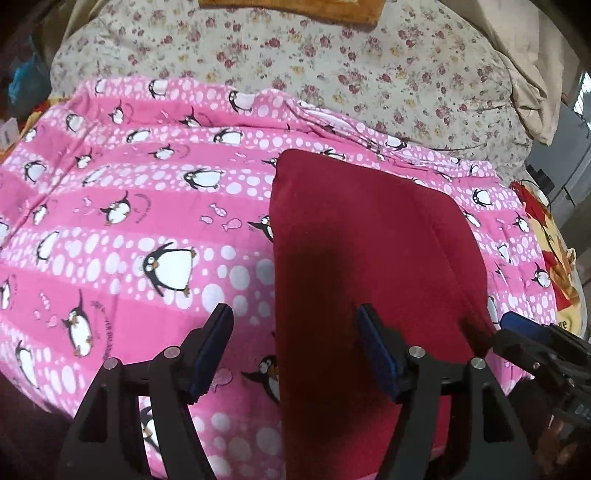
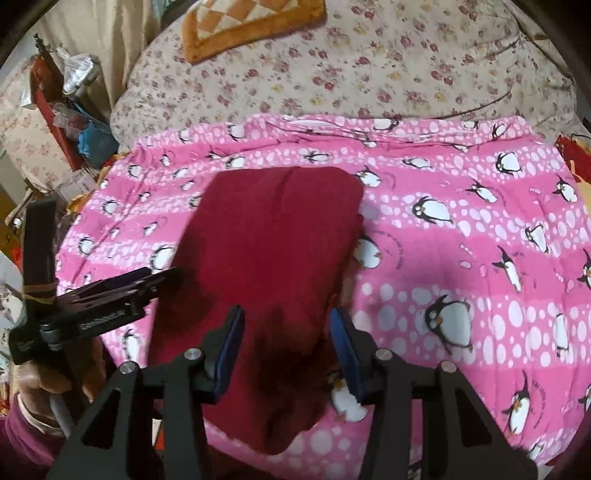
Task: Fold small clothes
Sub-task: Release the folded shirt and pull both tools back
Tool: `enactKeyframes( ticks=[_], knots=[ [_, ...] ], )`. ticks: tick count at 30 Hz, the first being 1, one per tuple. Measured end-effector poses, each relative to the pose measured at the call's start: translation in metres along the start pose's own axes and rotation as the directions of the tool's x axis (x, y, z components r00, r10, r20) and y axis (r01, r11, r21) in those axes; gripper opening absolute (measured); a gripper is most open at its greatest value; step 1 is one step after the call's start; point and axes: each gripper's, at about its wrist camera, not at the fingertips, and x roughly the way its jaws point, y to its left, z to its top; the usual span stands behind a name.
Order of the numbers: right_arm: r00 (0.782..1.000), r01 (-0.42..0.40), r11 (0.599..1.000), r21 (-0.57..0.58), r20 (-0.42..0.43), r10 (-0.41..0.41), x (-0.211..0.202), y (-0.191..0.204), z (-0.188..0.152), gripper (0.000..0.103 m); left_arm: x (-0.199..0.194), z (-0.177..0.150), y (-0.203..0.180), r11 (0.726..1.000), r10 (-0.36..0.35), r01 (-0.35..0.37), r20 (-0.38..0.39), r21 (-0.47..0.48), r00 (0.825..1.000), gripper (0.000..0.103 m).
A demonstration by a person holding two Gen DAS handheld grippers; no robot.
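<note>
Pink penguin-print bedding (image 1: 129, 206) is covering the bed, and a folded dark red garment (image 1: 369, 258) is lying flat on it, nothing crowding it. Left claw (image 1: 295, 350) is hovering over the garment's near left edge, jaws apart and empty. Right claw (image 2: 286, 350) is hanging above the garment's near end, jaws parted, gripping nothing. Farther back, a floral quilt (image 2: 369, 66) is carrying an orange checked mat (image 2: 251, 26).

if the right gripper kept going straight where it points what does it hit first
Most likely the red cloth: it lies directly beyond the open fingers of the right gripper, spread on the penguin sheet. Nothing shows in between, though depth is unclear.
</note>
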Motion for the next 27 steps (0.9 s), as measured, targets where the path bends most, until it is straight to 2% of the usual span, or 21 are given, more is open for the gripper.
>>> enactKeyframes(
  ticks=[9,15,18,21,27],
  knots=[
    [1.000,-0.012,0.999,-0.030,0.002,0.012,-0.005,0.020,-0.014,0.051,-0.029,-0.011,-0.006,0.998,0.054,-0.057,0.085,0.033,0.995,0.050],
    [0.997,0.045,0.998,-0.035,-0.053,-0.047,0.018,0.014,-0.030,0.050,-0.026,-0.021,-0.008,0.997,0.063,-0.066,0.072,0.044,0.995,0.050],
    [0.990,0.088,0.996,-0.012,-0.114,-0.089,0.041,-0.001,-0.039,0.051,-0.023,-0.026,-0.009,0.996,0.078,-0.081,0.060,0.049,0.995,0.050],
    [0.991,0.017,0.997,0.074,-0.130,-0.007,0.046,-0.015,-0.046,0.051,-0.023,-0.029,-0.008,0.995,0.087,-0.090,0.061,0.046,0.994,0.050],
    [0.996,0.027,0.998,0.054,-0.090,-0.022,0.030,-0.008,-0.042,0.052,-0.024,-0.028,-0.006,0.995,0.094,-0.096,0.075,0.029,0.993,0.050]
  ],
)
